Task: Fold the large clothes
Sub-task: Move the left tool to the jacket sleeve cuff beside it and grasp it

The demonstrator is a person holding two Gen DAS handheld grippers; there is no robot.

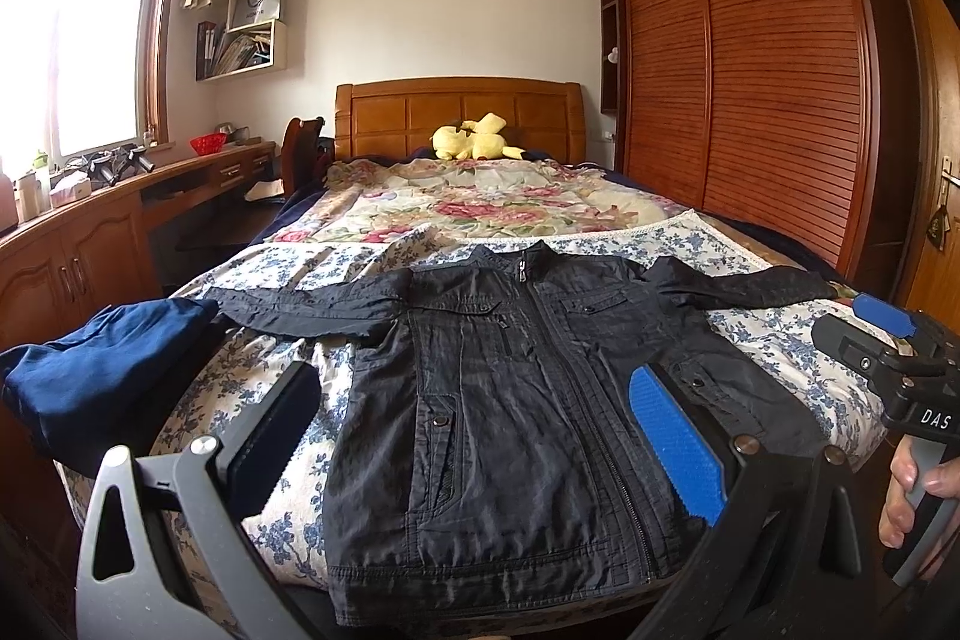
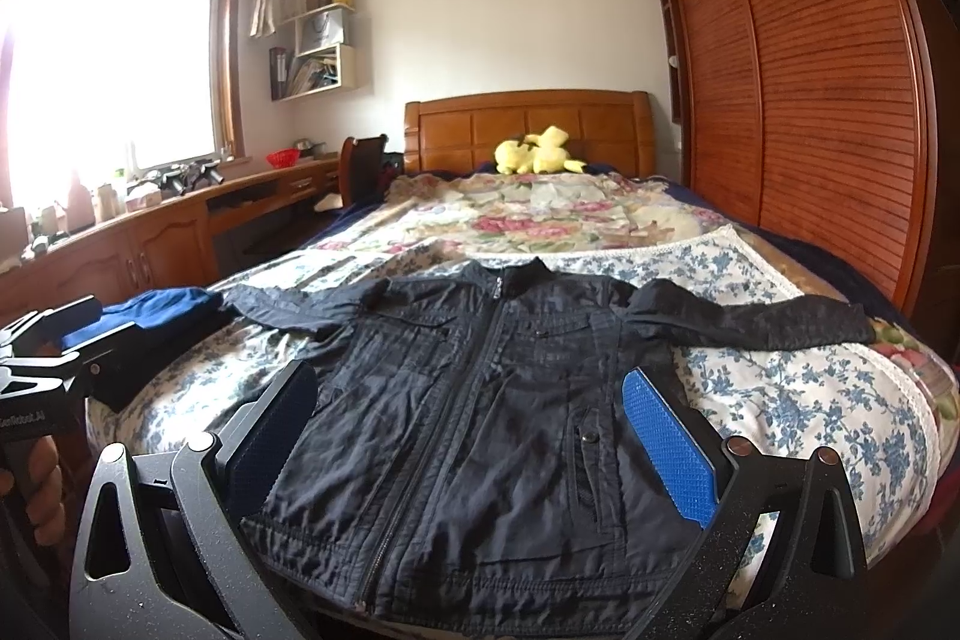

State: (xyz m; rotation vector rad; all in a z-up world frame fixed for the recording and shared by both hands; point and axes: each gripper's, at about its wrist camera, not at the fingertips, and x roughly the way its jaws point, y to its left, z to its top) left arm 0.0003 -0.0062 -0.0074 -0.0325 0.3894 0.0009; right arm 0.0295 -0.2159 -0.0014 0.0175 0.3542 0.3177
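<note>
A black zip-up jacket [image 1: 510,400] lies flat, front up, on the foot of the bed, both sleeves spread sideways; it also shows in the right wrist view [image 2: 480,400]. My left gripper [image 1: 474,430] is open and empty, hovering over the jacket's lower part near the hem. My right gripper [image 2: 474,430] is open and empty, above the jacket's lower half. The right gripper also shows at the right edge of the left wrist view [image 1: 888,340], and the left gripper at the left edge of the right wrist view [image 2: 72,346].
A folded blue garment [image 1: 102,370] lies at the bed's left corner beside the left sleeve. A blue floral sheet [image 1: 780,340] covers the foot of the bed. A yellow plush toy [image 1: 474,139] sits by the headboard. Wooden wardrobe [image 1: 750,70] right, desk [image 1: 90,232] left.
</note>
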